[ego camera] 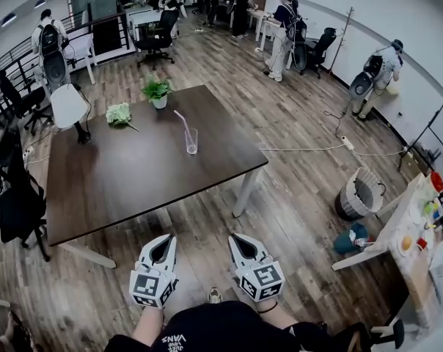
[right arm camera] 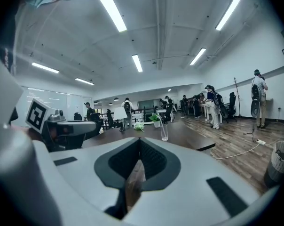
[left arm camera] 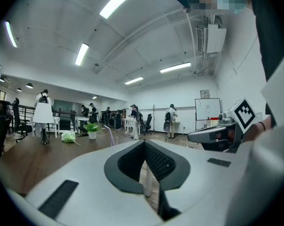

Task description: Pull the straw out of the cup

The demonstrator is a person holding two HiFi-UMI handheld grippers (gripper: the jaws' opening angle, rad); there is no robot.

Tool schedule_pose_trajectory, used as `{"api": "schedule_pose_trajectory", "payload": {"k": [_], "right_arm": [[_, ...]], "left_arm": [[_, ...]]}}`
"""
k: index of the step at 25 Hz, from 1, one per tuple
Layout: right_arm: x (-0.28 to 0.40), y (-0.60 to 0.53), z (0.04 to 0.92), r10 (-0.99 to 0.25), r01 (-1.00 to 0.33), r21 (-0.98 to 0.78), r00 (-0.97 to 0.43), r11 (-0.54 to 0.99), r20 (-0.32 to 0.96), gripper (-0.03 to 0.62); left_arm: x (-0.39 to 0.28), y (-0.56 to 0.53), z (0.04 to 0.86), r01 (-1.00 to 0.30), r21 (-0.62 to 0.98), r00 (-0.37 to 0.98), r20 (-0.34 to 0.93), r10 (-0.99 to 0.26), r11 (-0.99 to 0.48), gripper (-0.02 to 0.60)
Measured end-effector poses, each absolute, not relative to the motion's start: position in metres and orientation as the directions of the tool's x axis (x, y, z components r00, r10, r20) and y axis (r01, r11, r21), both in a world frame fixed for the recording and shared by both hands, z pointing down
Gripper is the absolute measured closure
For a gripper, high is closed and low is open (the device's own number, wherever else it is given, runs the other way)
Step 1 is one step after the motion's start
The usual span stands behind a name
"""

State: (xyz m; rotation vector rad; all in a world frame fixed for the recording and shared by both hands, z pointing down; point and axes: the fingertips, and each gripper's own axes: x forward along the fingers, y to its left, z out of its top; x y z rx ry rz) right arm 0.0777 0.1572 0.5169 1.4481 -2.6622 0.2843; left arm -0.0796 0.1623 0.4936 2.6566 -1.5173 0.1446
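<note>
Presently, the dark table (ego camera: 133, 174) serves as the reference for all positions noted.

Task items: a clear cup (ego camera: 191, 141) stands upright on the table top, right of centre and toward the table's far side. A pale pink straw (ego camera: 182, 119) sits in the cup, leaning toward the table's left end, with its upper part rising above the rim. Nothing is touching either of them.

Grippers: both are held out level and side by side over the wood floor, off the near long edge of the table and well apart from the cup. Neither reaches the table.
- The left gripper (ego camera: 163, 239) has its jaws brought together at the tips, with nothing between them.
- The right gripper (ego camera: 240, 239) likewise has its jaws closed tip to tip and carries nothing. In its own view the cup shows ahead and slightly to the right of the tips.

Other items on the table: a small potted plant (ego camera: 158, 90) stands at the far edge. A loose bunch of green leaves (ego camera: 119, 114) lies just left of it, also near the far edge. Both are apart from the cup.

Surroundings: a white chair (ego camera: 67, 105) stands off the far left corner of the table. A woven basket (ego camera: 359, 193) sits on the floor well beyond the right end. Several people stand at desks far behind the table.
</note>
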Motion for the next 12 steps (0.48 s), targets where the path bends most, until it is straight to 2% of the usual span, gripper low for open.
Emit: {"api": "schedule_pose_trajectory", "payload": {"k": [12], "right_arm": [[0.087,0.096,0.525,-0.777,-0.799,-0.123,-0.601,0.588,0.186,0.577]], "left_arm": [[-0.071,0.114,0.506,-0.899,0.050,0.437,0.138,-0.889,-0.435,0.571]]}}
